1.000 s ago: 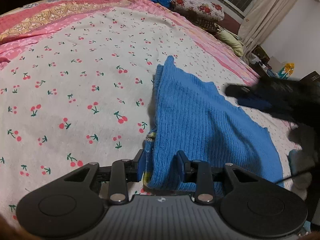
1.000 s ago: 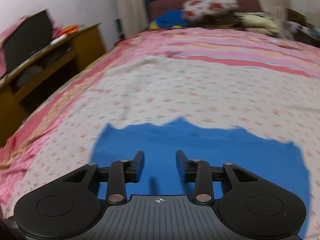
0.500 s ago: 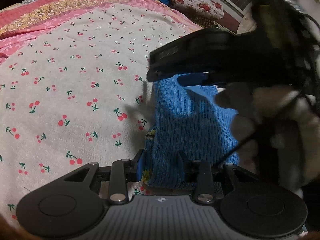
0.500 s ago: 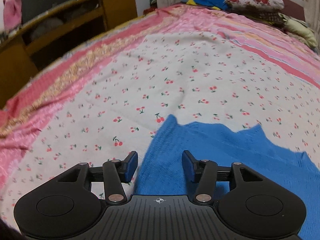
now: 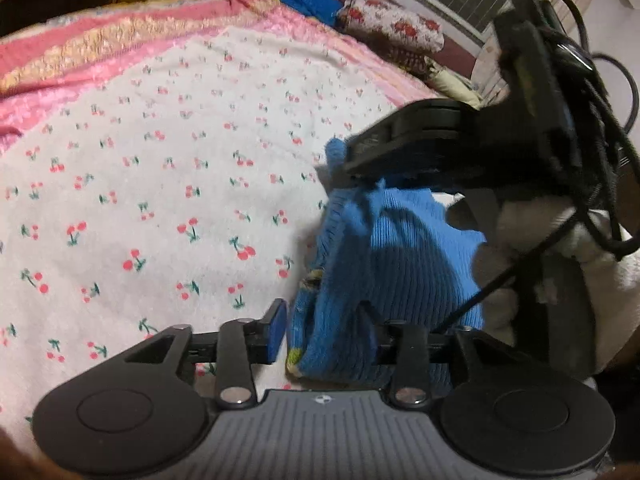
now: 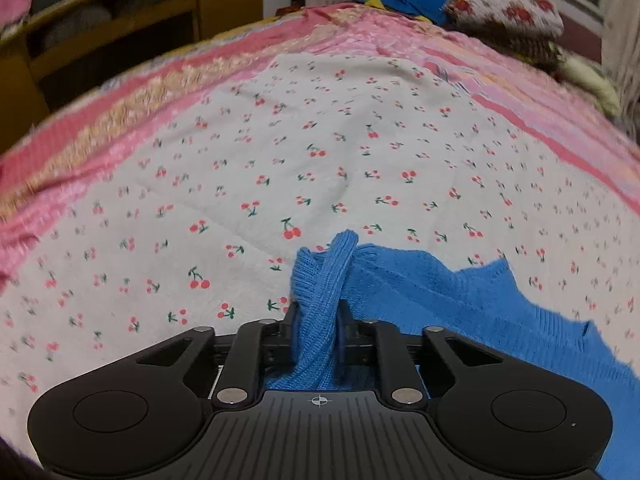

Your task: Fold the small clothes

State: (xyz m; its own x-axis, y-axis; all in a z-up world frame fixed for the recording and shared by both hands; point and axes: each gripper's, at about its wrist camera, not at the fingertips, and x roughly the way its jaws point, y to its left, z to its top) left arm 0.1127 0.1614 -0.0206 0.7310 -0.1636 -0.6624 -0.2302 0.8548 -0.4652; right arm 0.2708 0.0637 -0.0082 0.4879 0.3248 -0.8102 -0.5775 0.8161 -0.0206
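Pinching blue knit garment [image 6: 420, 300] corner, right gripper [image 6: 316, 332], left gripper [image 5: 322, 330] parted around its near edge, cherry-print bedspread [image 6: 280, 152] bare leftward

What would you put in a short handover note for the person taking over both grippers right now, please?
Right gripper: shut on a bunched corner of the blue knit garment, far edge of the cloth.
Left gripper: open, fingers straddling the garment's near edge without pinching it.
The garment lies on the cherry-print bedsheet, partly flat, its left edge rumpled. In the left wrist view the right gripper sits just above the cloth's far corner.
Done: far corner grasped. No finished fold shows.
Left: probably close the left gripper on the near edge, bring the corner over to make the fold, then flatten.
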